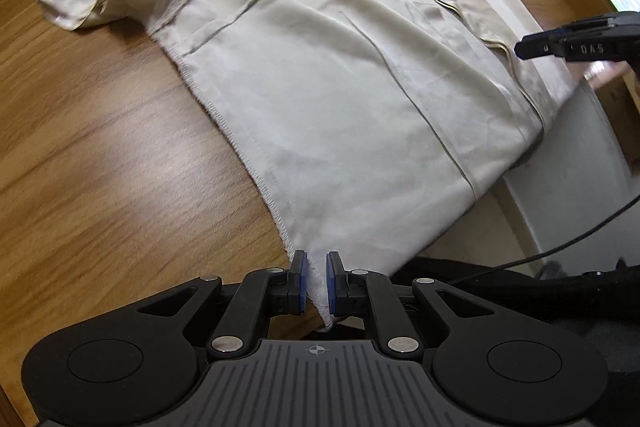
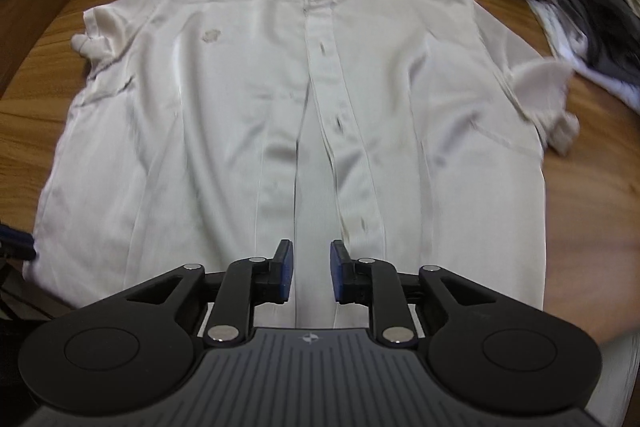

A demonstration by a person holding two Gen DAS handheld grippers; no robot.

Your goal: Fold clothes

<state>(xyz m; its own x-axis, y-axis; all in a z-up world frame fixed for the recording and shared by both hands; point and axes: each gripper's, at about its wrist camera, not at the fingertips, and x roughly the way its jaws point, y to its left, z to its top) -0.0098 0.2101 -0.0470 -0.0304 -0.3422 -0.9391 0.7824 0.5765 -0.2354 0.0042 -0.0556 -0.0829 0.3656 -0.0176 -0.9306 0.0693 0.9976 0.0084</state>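
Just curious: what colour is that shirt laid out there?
Plain cream, slightly shiny, no pattern: the shirt shows best in the right wrist view.

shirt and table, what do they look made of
Shirt: thin woven cloth with a satin-like sheen, maybe silk or polyester; glossy streaks and soft folds suggest it. Table: wood or wood-look laminate, smooth and semi-glossy; brown grain lines show with a pale light reflection.

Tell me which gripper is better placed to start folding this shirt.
Left. The left gripper has the shirt hem corner between its pads, seemingly gripped. The right gripper is open above the front placket, holding nothing.
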